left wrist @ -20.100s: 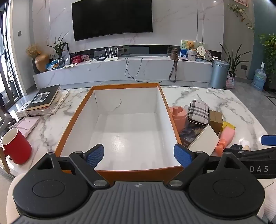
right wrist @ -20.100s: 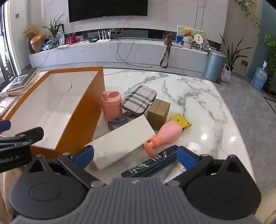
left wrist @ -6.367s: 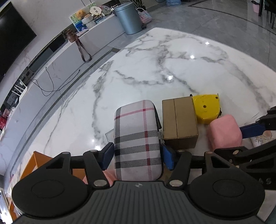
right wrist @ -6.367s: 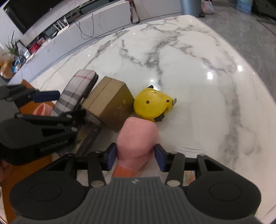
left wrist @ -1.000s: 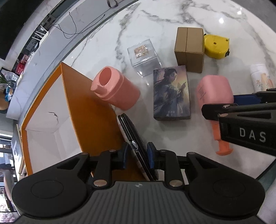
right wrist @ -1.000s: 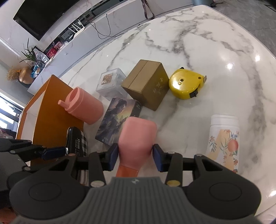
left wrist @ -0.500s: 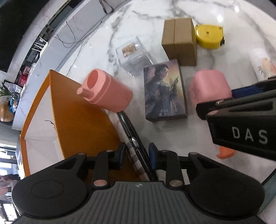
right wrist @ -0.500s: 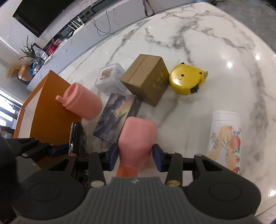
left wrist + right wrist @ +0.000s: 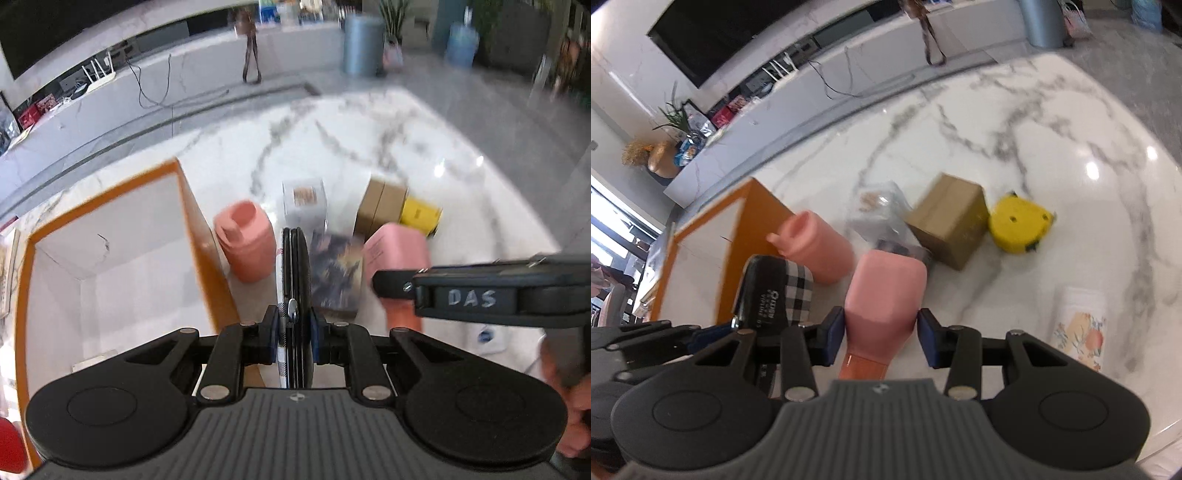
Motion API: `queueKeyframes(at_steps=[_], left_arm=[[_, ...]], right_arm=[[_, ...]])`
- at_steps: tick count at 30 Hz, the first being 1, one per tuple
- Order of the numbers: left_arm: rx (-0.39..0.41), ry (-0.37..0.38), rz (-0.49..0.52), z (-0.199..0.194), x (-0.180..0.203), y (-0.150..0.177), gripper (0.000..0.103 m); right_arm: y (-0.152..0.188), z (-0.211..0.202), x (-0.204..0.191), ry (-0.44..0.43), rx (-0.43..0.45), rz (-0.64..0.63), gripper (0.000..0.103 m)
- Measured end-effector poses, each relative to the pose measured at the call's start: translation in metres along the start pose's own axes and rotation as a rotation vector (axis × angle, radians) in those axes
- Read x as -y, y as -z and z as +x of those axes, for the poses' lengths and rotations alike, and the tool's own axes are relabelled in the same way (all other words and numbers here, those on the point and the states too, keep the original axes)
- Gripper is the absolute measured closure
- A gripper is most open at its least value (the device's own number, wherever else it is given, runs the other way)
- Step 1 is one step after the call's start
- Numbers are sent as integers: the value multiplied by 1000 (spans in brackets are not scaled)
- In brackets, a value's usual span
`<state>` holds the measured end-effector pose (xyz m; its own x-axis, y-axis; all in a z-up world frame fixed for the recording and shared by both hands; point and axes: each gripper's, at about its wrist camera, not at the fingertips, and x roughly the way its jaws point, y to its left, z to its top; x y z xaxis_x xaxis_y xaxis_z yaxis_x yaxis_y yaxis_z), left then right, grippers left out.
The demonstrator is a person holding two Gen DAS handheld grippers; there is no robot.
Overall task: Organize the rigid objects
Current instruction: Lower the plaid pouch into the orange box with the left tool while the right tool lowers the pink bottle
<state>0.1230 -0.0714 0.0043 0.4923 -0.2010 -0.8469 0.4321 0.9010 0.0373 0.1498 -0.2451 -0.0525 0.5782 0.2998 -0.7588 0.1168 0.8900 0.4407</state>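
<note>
Left gripper pinches the plaid case edge-on, held just right of the orange box wall. Right gripper clamps the pink bottle above the marble table, near the cardboard box and yellow tape measure.

One orange box, two pink containers, one cardboard carton.

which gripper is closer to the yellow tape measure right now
Right. The right gripper, shut on the pink bottle, sits just left of and nearer than the yellow tape measure; the left gripper, holding the plaid case, is farther left by the orange box.
</note>
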Motion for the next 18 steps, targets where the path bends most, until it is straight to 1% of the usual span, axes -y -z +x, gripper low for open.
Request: queueKeyframes(at_steps=[2, 4, 8, 11, 13, 16, 18], left_arm=[[46, 30, -31, -20, -14, -4, 85], [73, 46, -52, -36, -28, -7, 85], [92, 49, -101, -58, -60, -6, 85], [82, 41, -135, -61, -84, 2, 85], [63, 46, -164, -58, -99, 11, 85], [24, 83, -229, -46, -117, 29, 85], [-3, 104, -275, -35, -129, 42, 85]], right_arm=[[-3, -10, -17, -15, 27, -36, 60], [-5, -20, -34, -30, 52, -72, 60], [-4, -36, -75, -78, 93, -148, 60], [1, -38, -104, -115, 89, -197, 60], [7, -31, -123, -129, 63, -229, 60], [18, -16, -145, -118, 23, -271, 60], [24, -4, -155, -85, 1, -298, 60]])
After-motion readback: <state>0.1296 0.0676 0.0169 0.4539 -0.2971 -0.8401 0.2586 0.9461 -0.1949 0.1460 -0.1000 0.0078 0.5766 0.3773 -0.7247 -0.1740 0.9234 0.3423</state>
